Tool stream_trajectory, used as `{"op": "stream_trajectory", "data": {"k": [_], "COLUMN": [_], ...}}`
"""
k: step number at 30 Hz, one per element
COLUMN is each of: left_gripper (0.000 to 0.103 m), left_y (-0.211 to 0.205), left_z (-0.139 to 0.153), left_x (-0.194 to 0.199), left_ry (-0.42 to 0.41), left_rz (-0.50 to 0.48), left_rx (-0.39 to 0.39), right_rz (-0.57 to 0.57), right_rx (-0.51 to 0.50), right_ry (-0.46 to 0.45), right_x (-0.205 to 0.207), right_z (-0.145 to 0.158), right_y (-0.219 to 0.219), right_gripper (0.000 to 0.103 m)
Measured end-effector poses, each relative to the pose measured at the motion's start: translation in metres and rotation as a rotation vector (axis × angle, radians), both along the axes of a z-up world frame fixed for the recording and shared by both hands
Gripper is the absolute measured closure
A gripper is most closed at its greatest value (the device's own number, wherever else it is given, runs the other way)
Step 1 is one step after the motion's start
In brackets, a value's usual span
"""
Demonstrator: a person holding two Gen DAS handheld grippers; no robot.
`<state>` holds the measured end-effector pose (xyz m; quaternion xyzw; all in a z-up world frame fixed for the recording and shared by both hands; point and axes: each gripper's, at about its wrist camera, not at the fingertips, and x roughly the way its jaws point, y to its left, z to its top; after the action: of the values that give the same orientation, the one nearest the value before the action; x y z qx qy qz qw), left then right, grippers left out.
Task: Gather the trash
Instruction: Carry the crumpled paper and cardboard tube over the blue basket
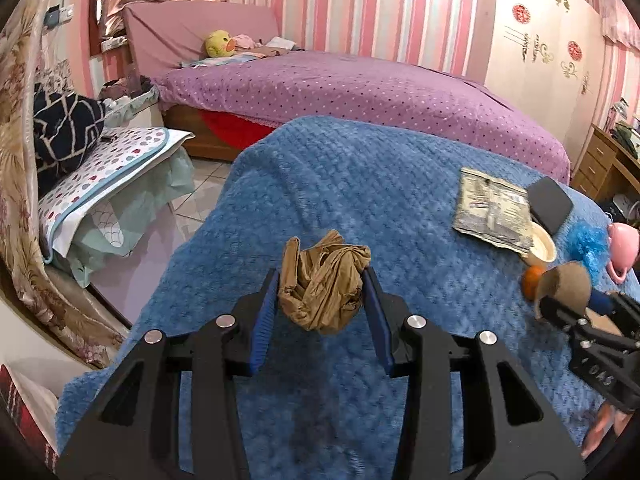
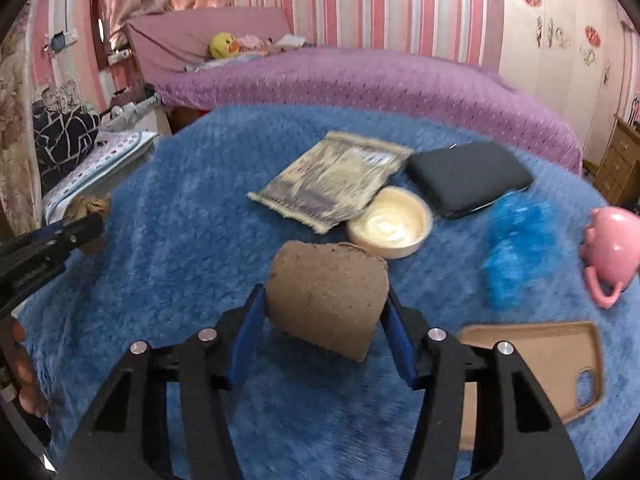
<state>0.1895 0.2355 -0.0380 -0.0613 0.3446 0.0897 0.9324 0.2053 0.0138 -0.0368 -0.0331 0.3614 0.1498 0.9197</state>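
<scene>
My left gripper (image 1: 322,280) is shut on a crumpled brown plastic bag (image 1: 326,292), held a little above the blue blanket (image 1: 360,184). In the right wrist view that bag (image 2: 86,203) and the left gripper (image 2: 84,230) show at the left edge. A brown cardboard tube (image 2: 328,296) sits between the blue pads of my right gripper (image 2: 324,298), and both pads press on its sides. From the left wrist view the tube (image 1: 566,280) and the right gripper (image 1: 576,300) appear at the right. A flattened silvery wrapper (image 2: 332,178) lies on the blanket beyond the tube.
On the blanket lie a cream bowl (image 2: 390,222), a black pouch (image 2: 468,178), a blue fuzzy item (image 2: 520,248), a pink pot (image 2: 612,248), a tan phone case (image 2: 532,364) and an orange (image 1: 534,280). A purple bed (image 1: 360,88) stands behind.
</scene>
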Motion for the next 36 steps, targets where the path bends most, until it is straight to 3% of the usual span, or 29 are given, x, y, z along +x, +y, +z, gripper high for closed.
{"op": "stream_trajectory", "data": {"k": [9,14,21,32,36], "left_gripper": [0.062,0.062,0.062,0.062,0.062], "left_y": [-0.057,-0.114,-0.183,-0.250,-0.268], "left_z": [0.011,0.018,0.015,0.009,0.005], "left_x": [-0.016,-0.029,-0.047,-0.070,-0.070], "left_ry": [-0.018,-0.039,-0.024,-0.030,-0.027], "left_rz": [-0.080,-0.181,-0.252,-0.268,-0.283], "left_rx": [0.018,0.085,0.095,0.035,0.051], "right_rz": [-0.124,-0.183,-0.287,-0.355,-0.351], "right_rx": [0.005,-0.011,-0.010,-0.040,-0.046], "right_ry": [-0.062,-0.081,-0.100,-0.128,-0.132], "right_x": [-0.028,-0.051,-0.083,-0.110,-0.114], "right_z": [0.021,0.029,0.034,0.031,0.029], "right_y": [-0.103,-0.156,-0.231,-0.284,-0.293], "right_gripper": [0.047,0.047,0.047,0.047,0.047]}}
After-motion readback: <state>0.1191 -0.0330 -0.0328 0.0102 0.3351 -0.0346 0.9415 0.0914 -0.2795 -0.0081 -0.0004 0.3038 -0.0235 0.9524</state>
